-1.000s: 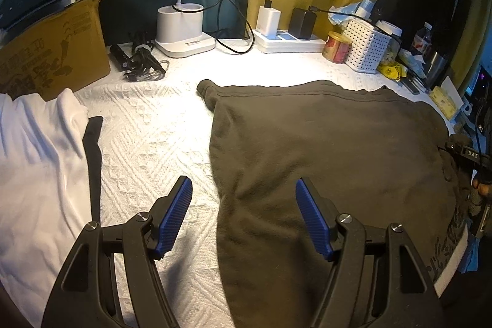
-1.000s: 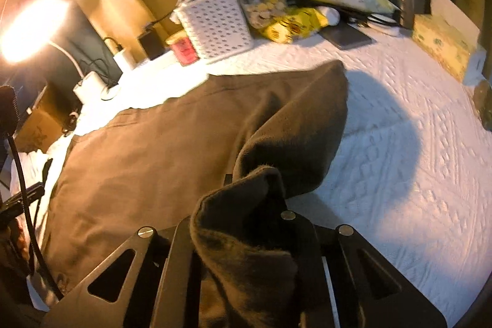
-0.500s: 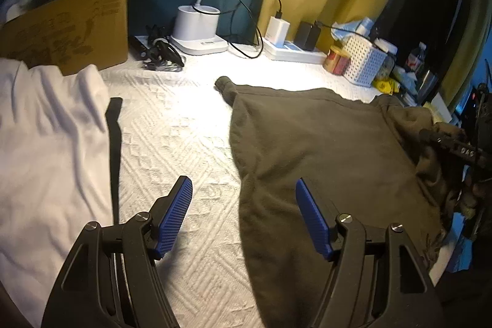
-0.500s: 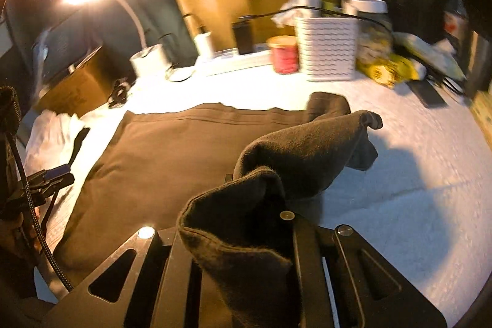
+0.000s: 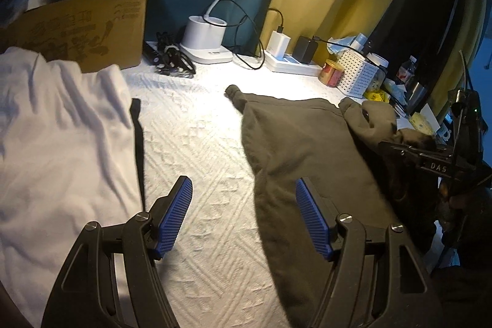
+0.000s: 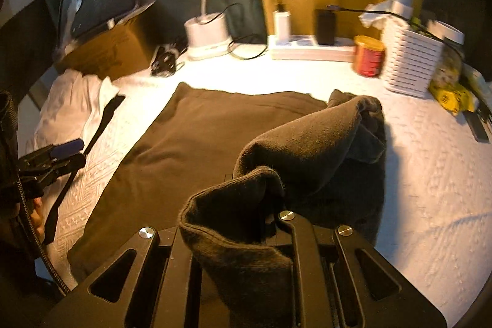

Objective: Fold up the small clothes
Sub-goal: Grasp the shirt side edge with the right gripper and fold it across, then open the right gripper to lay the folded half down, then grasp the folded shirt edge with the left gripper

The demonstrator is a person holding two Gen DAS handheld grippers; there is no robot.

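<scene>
A dark olive garment [image 5: 307, 149] lies spread on the white textured cloth [image 5: 200, 143]. My right gripper [image 6: 255, 205] is shut on a bunched edge of that garment [image 6: 307, 143]. The edge is lifted and doubled over the flat part [image 6: 200, 137]; the fabric hides the pads. In the left wrist view the right gripper [image 5: 430, 157] shows at the right edge with the fabric in it. My left gripper [image 5: 243, 186] stands open over the garment's left edge, its blue pads [image 5: 175, 211] holding nothing.
A white garment [image 5: 61, 143] with a black strap [image 5: 138, 137] lies at the left. Along the back stand a cardboard box [image 5: 83, 26], a lamp base [image 5: 204, 39], a power strip [image 5: 292, 63], a red can [image 6: 369, 56] and a white basket [image 6: 409, 63].
The right gripper has carried the garment's lifted edge leftwards over the flat part. The left gripper has drifted left, with more of the white garment in its view.
</scene>
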